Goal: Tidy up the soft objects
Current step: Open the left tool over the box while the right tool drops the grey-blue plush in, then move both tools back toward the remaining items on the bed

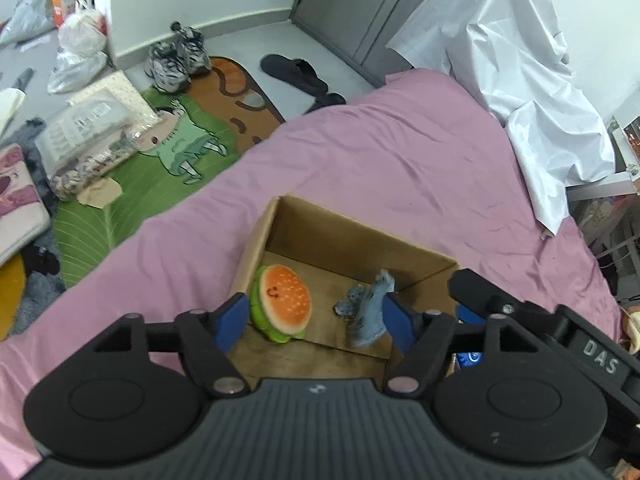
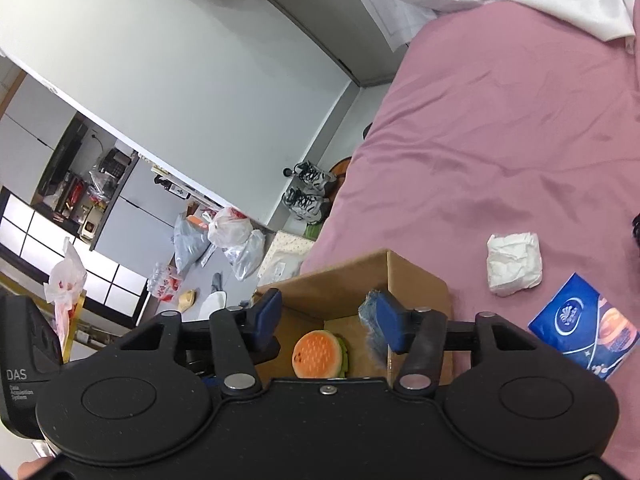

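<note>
An open cardboard box [image 1: 340,232] sits on the pink bed sheet. Inside lie a plush hamburger [image 1: 282,302] at the left and a blue-grey plush shark [image 1: 370,308] at the right. My left gripper [image 1: 314,318] is open above the box, one pad beside the burger, the other against the shark. In the right wrist view the box [image 2: 416,280], the burger [image 2: 318,354] and the shark [image 2: 372,328] show below my right gripper [image 2: 328,322], which is open; the shark touches its right pad.
On the pink sheet [image 2: 500,140] lie a crumpled white tissue wad [image 2: 514,264] and a blue tissue pack [image 2: 584,326] right of the box. A white plastic sheet [image 1: 520,60] covers the bed's far end. Shoes, bags and a mat [image 1: 160,152] crowd the floor at left.
</note>
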A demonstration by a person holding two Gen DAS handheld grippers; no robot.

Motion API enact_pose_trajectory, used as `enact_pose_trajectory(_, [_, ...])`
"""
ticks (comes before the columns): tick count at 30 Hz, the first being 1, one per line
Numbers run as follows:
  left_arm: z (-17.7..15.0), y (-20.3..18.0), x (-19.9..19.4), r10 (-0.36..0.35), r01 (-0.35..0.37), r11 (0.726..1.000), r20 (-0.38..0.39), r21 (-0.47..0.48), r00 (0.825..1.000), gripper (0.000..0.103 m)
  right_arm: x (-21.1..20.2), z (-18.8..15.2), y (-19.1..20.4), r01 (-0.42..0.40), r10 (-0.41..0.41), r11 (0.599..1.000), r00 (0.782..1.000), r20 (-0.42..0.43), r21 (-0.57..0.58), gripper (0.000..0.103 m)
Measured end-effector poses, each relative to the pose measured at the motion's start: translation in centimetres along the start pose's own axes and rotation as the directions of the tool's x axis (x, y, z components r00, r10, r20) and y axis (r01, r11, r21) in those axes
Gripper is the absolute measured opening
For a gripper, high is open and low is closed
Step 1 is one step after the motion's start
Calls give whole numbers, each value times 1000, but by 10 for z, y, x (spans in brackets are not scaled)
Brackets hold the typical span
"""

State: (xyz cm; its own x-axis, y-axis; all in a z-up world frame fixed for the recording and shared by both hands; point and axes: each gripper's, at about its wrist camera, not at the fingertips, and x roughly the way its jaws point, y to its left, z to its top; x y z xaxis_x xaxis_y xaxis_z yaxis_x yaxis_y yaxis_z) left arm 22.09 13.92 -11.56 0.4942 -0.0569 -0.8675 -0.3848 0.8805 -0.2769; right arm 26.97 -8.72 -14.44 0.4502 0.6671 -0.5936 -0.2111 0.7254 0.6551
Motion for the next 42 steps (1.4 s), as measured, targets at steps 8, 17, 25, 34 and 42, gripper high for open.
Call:
enact_pose_trajectory(8, [-5,1,-17,40,-40,999,46,-4,998,87,-24,1,13,83,-80,995,995,62,-60,82])
enact_pose_trajectory(17, [-9,2,-35,10,-6,999,103,-38,995,103,-48,-1,24,151,-141,981,986,92,-120,103])
enact_pose_trajectory(25, [-23,-11,-46,30,-29,1000,145,-11,989,103,-65,-1,22,192,-182,967,981,74,-167,103])
enact_pose_trajectory(34, [-37,-38,-54,28,-35,998,130,57,991,103,-95,1,12,192,-185,971,981,57,-146,103])
enact_pose_trajectory(42, [-51,-66,-58,34,-45,993,107,106,994,103,-121,3,-6,223,-215,967,974,76,-124,103])
